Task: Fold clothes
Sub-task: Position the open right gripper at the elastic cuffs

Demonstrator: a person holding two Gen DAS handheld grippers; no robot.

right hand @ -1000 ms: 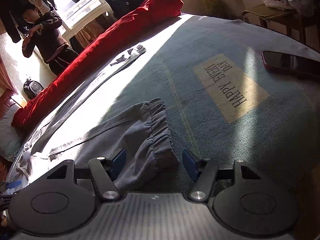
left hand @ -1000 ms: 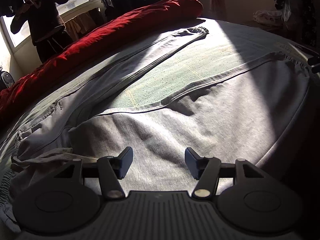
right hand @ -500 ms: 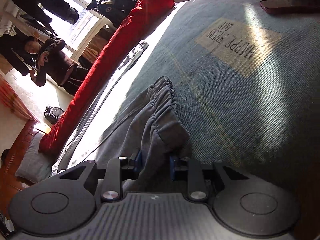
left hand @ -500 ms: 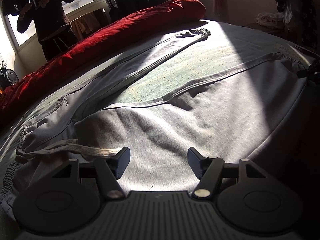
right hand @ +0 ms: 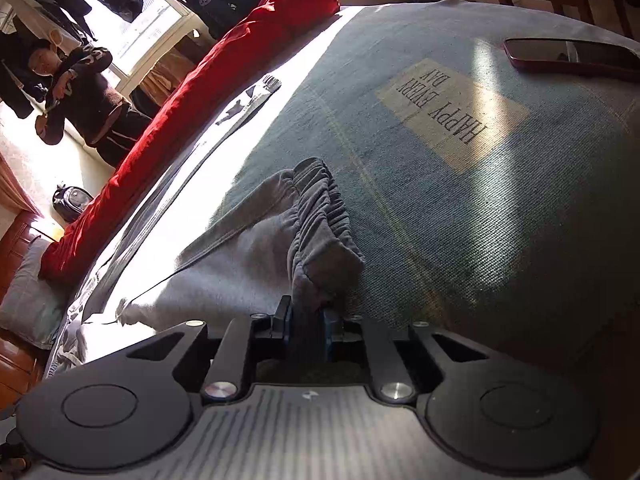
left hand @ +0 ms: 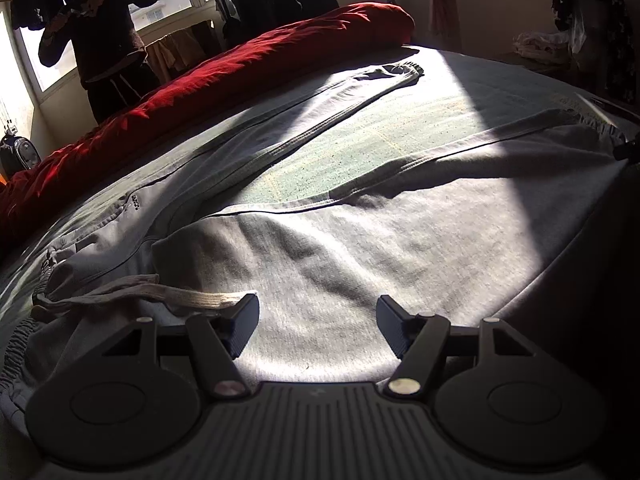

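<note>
Broadly, a bed (left hand: 500, 92) covered in a blue-green woven sheet is filling both views, with sunlight falling across it in a wide band. A long red duvet roll (left hand: 224, 68) is lying along the far edge, running from nine o'clock up toward twelve o'clock in the left wrist view. Grey sweatpants (left hand: 360, 240) are lying spread flat on the sheet: one leg is stretching toward twelve o'clock, its cuff ending just beside the red roll, and the other leg is reaching out toward two o'clock. The waistband end is sitting at eight o'clock, where a pale drawstring (left hand: 160, 296) is trailing across the fabric and touching the left finger of the left gripper (left hand: 316, 330). That gripper's jaws are standing wide apart over the seat of the sweatpants, with cloth below them and nothing pinched between the pads.

In the right wrist view, the right gripper (right hand: 306, 330) is pinching the gathered elastic cuff (right hand: 324, 224) of the nearer leg; the bunched fabric is sitting between the pads, which are pressing on it while the jaws are easing slightly wider. The cuff is rising in a ridge from six o'clock toward the centre. A printed patch (right hand: 452, 112) with upside-down lettering is showing at one o'clock, and a dark phone (right hand: 568, 56) is lying on the sheet at two o'clock. A person (right hand: 84, 92) in dark clothing is standing by the window at ten o'clock.
</note>
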